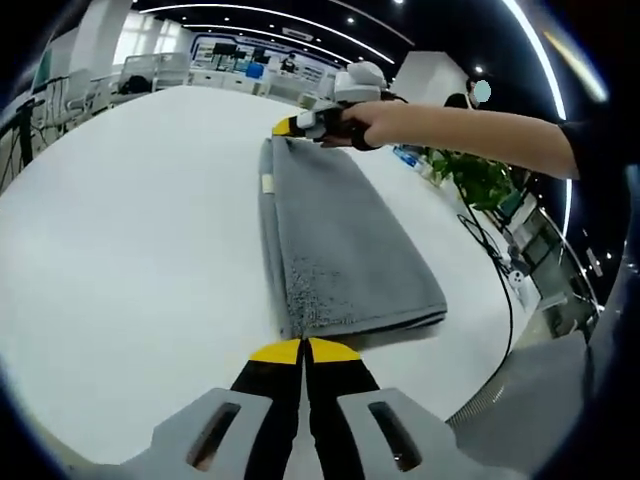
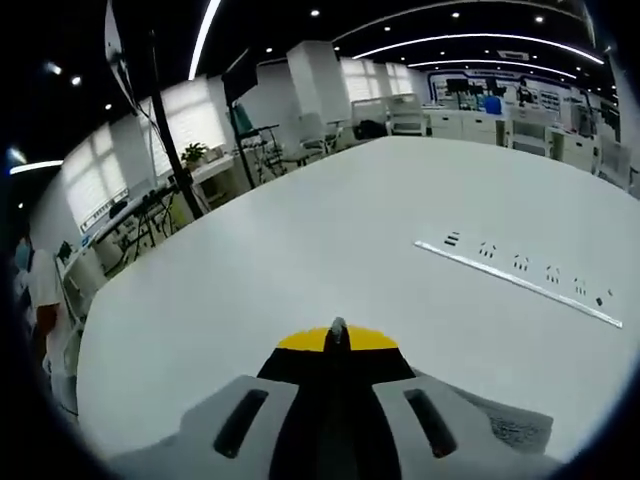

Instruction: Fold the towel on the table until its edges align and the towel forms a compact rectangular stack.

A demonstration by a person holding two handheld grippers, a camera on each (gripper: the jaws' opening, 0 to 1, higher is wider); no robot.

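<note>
Your left gripper (image 1: 303, 350) pinches the near edge of the folded towel (image 1: 340, 245) on the white table (image 1: 120, 260); your right gripper (image 2: 337, 338) clamps its far end. A power strip (image 2: 520, 270) lies well apart.

Potted plant (image 1: 478, 178), black cable (image 1: 490, 250), power strip (image 2: 520, 283), desks (image 2: 520, 125)

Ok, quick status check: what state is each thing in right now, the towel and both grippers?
Towel: folded into a long grey strip, flat on the white table.
Left gripper: jaws shut at the towel's near end; whether they pinch cloth cannot be told.
Right gripper: at the towel's far end, held in a person's hand; in the right gripper view jaws shut, grey cloth beside them.
</note>
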